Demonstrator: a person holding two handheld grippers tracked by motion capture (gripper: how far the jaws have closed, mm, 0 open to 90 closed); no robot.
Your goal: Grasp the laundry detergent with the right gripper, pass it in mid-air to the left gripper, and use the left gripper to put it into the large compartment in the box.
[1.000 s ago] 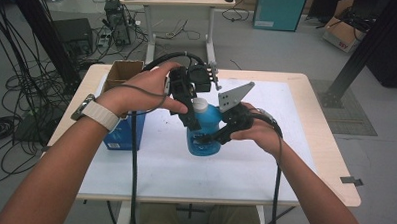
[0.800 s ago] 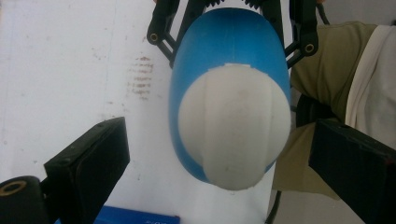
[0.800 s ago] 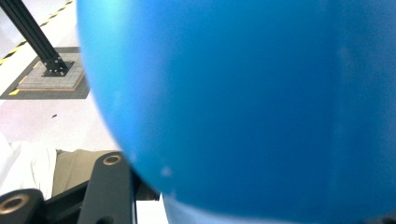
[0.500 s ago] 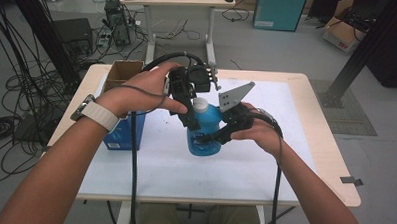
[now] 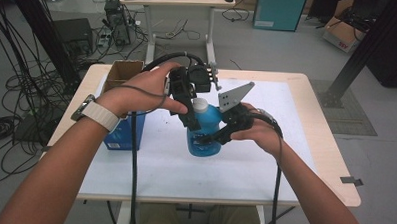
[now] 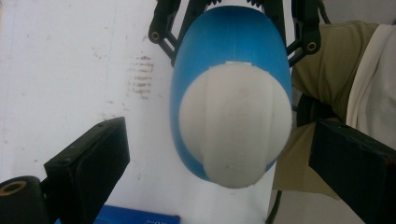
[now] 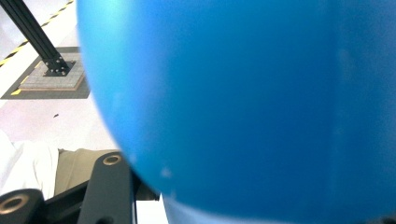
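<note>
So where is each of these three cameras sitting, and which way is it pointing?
High view: above the person's side, looking forward and down on the table; both forearms, left gripper, right gripper.
Left gripper view: looks straight down on the white cap of the blue bottle, between its open jaws.
Right gripper view: pressed against the bottle's side, one jaw at bottom left.
All three share the bottle.

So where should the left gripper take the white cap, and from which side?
Grip the cap across its ribbed side wall, coming straight down from above. The bottle stands upright on the table, clamped at the body by the right gripper, so the cap faces up. The left gripper is already above it, jaws open on either side; likely just lower and close.
</note>
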